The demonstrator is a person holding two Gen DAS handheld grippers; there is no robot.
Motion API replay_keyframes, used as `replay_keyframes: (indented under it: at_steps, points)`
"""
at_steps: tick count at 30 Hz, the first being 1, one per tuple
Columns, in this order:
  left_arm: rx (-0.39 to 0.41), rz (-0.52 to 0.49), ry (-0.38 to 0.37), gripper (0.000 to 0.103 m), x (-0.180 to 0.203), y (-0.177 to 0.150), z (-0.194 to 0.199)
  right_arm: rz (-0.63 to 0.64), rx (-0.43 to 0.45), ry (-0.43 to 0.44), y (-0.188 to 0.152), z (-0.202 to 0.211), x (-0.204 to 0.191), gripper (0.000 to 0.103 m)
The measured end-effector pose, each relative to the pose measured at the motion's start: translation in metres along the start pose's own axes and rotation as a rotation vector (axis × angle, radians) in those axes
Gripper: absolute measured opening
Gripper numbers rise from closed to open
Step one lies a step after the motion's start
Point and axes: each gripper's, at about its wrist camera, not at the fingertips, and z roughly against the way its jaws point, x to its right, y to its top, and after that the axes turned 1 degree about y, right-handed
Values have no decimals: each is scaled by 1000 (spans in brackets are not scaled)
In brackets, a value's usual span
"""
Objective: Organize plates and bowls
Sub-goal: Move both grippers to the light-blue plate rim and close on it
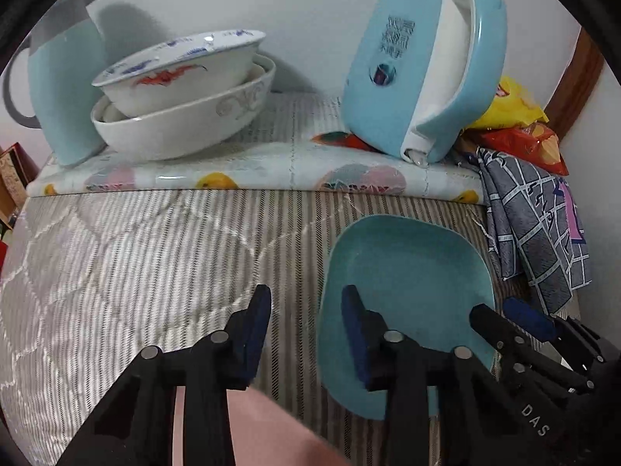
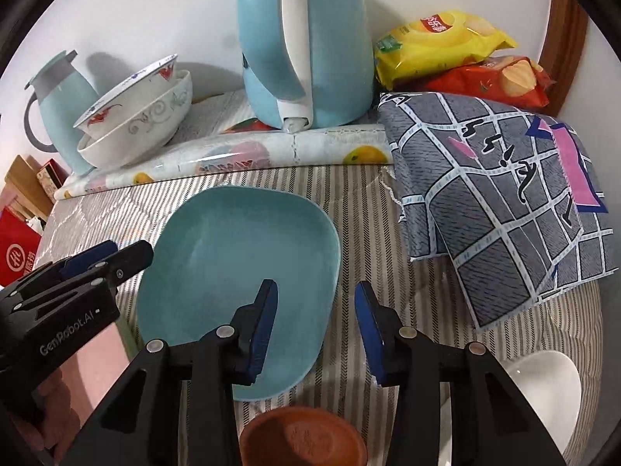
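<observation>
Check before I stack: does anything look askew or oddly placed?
Yes. The painted white bowl sits tilted inside the larger white patterned bowl, its rim slanting. The blue electric kettle appears to rest partly on a red snack packet, so may be unsteady.

Looks like someone's home: quilted bed [image 2: 388, 240] as the work surface, kettle [image 2: 302, 39], snack bags [image 2: 446, 39] and stacked bowls [image 2: 136, 116] along the wall.
</observation>
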Motion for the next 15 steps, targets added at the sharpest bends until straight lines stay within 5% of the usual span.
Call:
replay_keyframes:
  at_steps: [6, 15]
  points:
    - [-26, -2, -8, 34, 4, 3, -16, -20, -38, 3, 2, -15, 2, 39]
    - [-70, -2, -27, 11, 8, 1, -36, -18, -71, 5, 3, -31, 1, 16]
